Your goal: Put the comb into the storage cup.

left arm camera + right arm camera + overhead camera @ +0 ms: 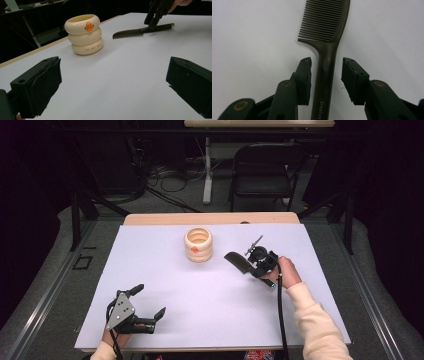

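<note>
Comb: a dark brown plastic comb with a long straight handle (325,75) lies flat on the white table sheet (200,305), right of centre and toward the far side. In the right gripper view its teeth point to the left and white lettering runs along the handle's near end. In the left gripper view the same comb (140,31) lies with its toothed end toward the cream holder.

Right gripper: the black two-jaw right gripper (325,78) sits over the comb's handle, one jaw on each side. The jaws are parted, with a narrow gap visible between each pad and the handle, so they straddle it without clamping. In the high view it (250,265) is at the right of the sheet, held by a hand in a cream sleeve.

Left gripper: the black left gripper with a grey three-cornered plate (147,305) rests near the sheet's near left corner, jaws spread wide, nothing between them, well apart from the comb.

Holder: a cream ribbed cup of three stacked rings with an orange duck mark (198,244) stands upright, far centre of the sheet, left of the comb and apart from it.
</note>
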`<control>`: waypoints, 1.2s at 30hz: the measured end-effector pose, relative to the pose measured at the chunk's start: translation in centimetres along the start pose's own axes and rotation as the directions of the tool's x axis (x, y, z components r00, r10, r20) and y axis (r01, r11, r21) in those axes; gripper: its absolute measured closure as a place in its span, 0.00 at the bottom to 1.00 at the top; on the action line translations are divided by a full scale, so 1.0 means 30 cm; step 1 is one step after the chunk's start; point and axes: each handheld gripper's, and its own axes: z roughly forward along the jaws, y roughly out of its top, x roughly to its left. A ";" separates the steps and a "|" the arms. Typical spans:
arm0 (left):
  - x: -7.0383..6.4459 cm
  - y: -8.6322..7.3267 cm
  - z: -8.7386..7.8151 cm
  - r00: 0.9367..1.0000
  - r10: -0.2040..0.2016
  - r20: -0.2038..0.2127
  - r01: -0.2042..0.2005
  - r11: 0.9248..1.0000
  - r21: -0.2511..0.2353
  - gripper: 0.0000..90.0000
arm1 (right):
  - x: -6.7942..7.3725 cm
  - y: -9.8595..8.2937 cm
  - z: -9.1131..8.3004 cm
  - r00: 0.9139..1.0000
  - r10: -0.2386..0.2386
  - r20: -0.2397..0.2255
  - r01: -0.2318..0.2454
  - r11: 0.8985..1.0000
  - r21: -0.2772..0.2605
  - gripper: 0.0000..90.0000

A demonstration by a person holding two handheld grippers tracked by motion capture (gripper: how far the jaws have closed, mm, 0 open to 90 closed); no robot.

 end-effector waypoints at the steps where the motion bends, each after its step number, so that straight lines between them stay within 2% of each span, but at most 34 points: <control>1: 0.000 0.000 0.000 1.000 0.000 0.000 0.000 1.000 0.000 0.00 | 0.002 0.001 0.002 1.000 0.003 0.003 -0.003 1.000 0.003 0.67; 4: -0.001 0.000 0.000 1.000 0.001 0.001 -0.001 1.000 0.000 0.00 | 0.001 0.004 0.009 1.000 -0.009 0.005 0.009 1.000 0.007 0.68; 9: 0.000 0.000 0.000 1.000 0.002 0.002 -0.002 1.000 0.001 0.00 | 0.007 0.007 0.024 1.000 0.011 0.009 -0.012 0.999 0.030 0.71; 12: 0.000 0.000 -0.001 1.000 0.002 0.001 -0.002 1.000 0.001 0.00 | 0.003 0.006 0.041 1.000 0.003 0.010 -0.004 0.999 0.039 0.72; 19: 0.000 0.000 0.000 1.000 0.005 0.003 -0.005 1.000 0.003 0.00 | 0.003 0.003 0.053 0.999 0.035 0.014 -0.036 0.998 0.053 0.79; 25: 0.000 0.000 0.000 1.000 0.003 0.003 -0.003 1.000 0.003 0.00 | -0.003 0.001 0.055 0.999 0.039 0.012 -0.039 0.998 0.046 0.80; 31: 0.000 0.000 0.000 1.000 0.003 0.004 -0.003 1.000 0.004 0.00 | -0.007 -0.006 0.052 0.997 0.078 -0.002 -0.078 0.996 0.035 0.80; 36: 0.000 0.000 -0.001 1.000 0.002 0.003 -0.002 1.000 0.000 0.00 | -0.014 -0.011 0.042 0.997 0.082 -0.008 -0.082 0.997 0.016 0.80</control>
